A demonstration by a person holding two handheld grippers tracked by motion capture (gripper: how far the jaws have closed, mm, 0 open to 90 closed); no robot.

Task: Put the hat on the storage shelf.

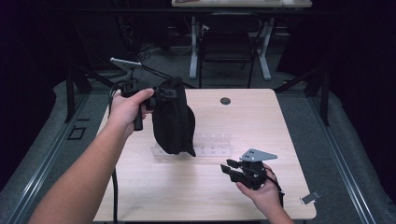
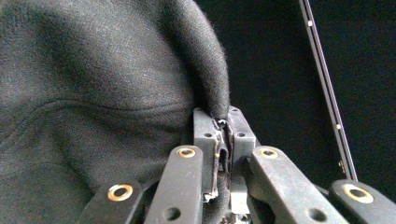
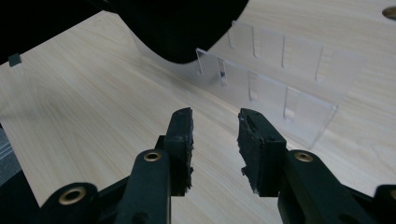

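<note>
A wooden table (image 1: 243, 186) carries the scene. A black fabric cap (image 1: 172, 116) is held hanging above it, a fold of its edge clamped between the closed jaws of the left gripper (image 1: 159, 92), presumably so the cloth drops free for placing. Just below the cap, and ahead of the right gripper (image 3: 215, 140), a clear plastic divided organizer (image 1: 212, 144) is seen; its visible compartments appear empty. The right gripper is held low with jaws apart, nothing between them, probably waiting to assist.
</note>
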